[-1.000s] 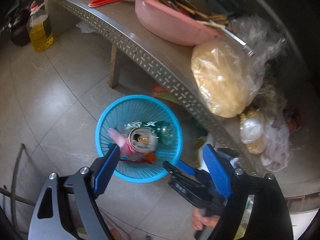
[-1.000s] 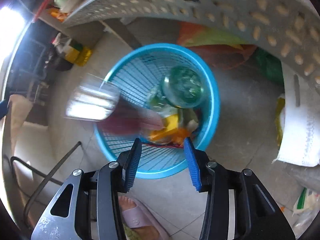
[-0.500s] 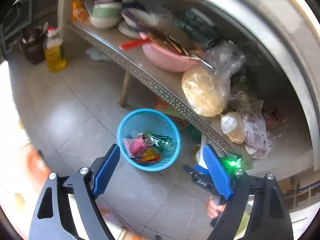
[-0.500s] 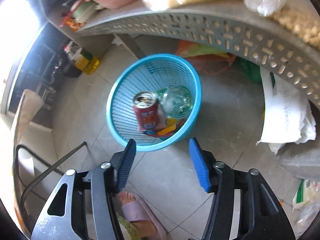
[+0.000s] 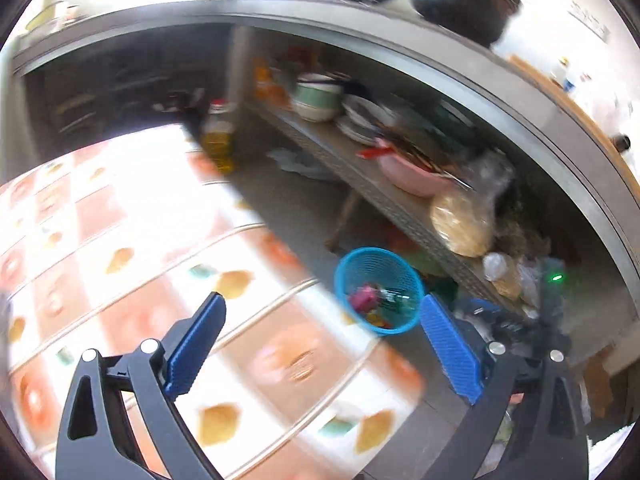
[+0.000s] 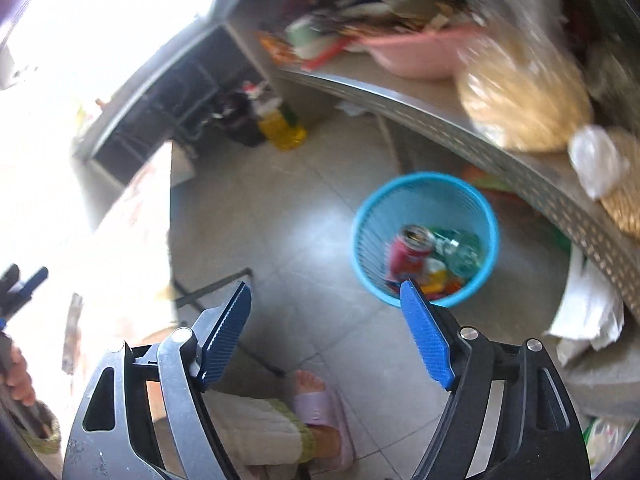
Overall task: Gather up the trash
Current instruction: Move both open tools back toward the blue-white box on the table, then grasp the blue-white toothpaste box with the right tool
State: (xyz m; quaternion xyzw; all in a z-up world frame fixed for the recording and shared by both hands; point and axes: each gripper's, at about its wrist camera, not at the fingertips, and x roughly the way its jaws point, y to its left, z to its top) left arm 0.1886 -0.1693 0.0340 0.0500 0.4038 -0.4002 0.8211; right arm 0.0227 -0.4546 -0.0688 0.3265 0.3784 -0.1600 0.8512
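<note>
The blue mesh waste basket stands upright on the grey tiled floor, mouth up, just in front of the perforated metal edge of the low shelf. Inside it a red drink can leans with its long axis tilted, its opened silver top pointing up and towards the shelf, its base down among the other scraps. Beside the can, on the shelf side, lies a green clear plastic bottle, but blur hides which way it points; yellow and orange wrappers lie under both. The right tongs hang above the floor with nothing between the blue pads; their jaws are spreading apart, and the right pad overlaps the basket's near rim in the view only. The left tongs are likewise empty and opening to a very wide gap, held over a bench covered in a patterned orange and white cloth, with the basket seen small beyond the cloth's edge. On the shelf sit a pink basin and a bag of pale grain. A bottle of yellow oil stands on the floor, well apart from the basket. A foot in a lilac slipper shows below the right tongs.
</note>
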